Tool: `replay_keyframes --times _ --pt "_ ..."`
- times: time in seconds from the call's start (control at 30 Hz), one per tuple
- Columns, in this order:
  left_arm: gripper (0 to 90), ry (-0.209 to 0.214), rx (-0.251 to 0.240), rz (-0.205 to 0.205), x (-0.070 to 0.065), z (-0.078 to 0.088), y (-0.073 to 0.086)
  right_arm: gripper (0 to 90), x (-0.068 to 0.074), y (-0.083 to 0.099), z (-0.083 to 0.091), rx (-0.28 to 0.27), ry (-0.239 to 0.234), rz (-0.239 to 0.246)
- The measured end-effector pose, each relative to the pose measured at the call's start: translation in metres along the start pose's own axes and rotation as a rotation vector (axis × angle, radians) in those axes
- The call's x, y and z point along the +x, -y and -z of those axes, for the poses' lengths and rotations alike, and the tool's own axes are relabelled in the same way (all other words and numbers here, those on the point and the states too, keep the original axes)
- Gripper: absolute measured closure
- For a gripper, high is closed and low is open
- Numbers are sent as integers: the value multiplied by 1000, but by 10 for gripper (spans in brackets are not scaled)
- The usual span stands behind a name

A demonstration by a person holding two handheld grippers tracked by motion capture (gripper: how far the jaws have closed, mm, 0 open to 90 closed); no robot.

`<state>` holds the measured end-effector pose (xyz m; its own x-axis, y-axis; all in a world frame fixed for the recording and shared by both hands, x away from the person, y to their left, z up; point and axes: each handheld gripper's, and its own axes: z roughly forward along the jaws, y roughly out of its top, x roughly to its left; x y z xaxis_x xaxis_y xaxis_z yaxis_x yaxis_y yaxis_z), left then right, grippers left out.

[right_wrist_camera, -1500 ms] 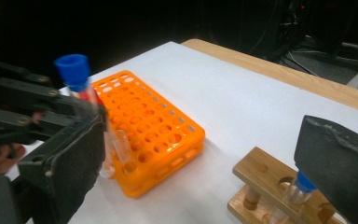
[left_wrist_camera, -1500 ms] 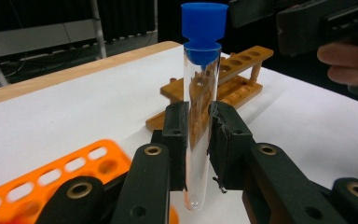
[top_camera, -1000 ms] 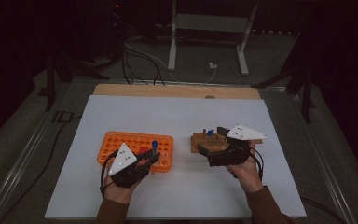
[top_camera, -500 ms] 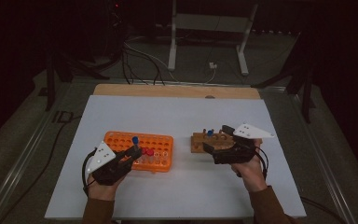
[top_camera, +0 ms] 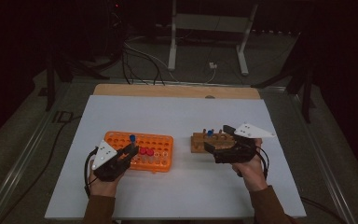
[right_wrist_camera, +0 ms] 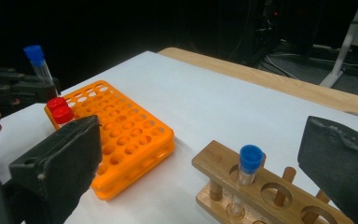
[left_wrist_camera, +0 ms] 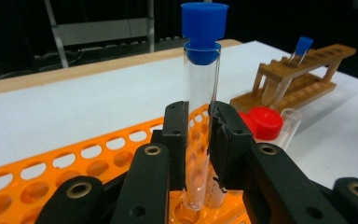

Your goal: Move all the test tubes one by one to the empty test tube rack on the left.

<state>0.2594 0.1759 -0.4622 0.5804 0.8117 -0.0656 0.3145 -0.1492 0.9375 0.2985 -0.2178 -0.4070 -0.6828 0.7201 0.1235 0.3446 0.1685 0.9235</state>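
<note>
Blue-capped tube stands clamped in the left gripper, its foot in the orange rack near the table's front edge. Beside the wooden rack, the right gripper gapes wide, holding nothing.

Dim room, lit tabletop; bg black, pics slightly soft.

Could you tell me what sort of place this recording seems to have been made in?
Probably a lab-style workbench in a darkened room. A white table bears an orange tube rack and a wooden tube rack; the left gripper holds a blue-capped test tube, and cables trail on the floor behind.
</note>
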Motion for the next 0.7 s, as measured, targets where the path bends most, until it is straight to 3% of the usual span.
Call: replay_keyframes --times 0.4,0.7 --pt "771 -10 64 -2 2 -8 11 0 1 1 -1 5 -6 1" --pt "772 -3 174 -30 3 -14 18 0 0 2 -1 7 -10 1"
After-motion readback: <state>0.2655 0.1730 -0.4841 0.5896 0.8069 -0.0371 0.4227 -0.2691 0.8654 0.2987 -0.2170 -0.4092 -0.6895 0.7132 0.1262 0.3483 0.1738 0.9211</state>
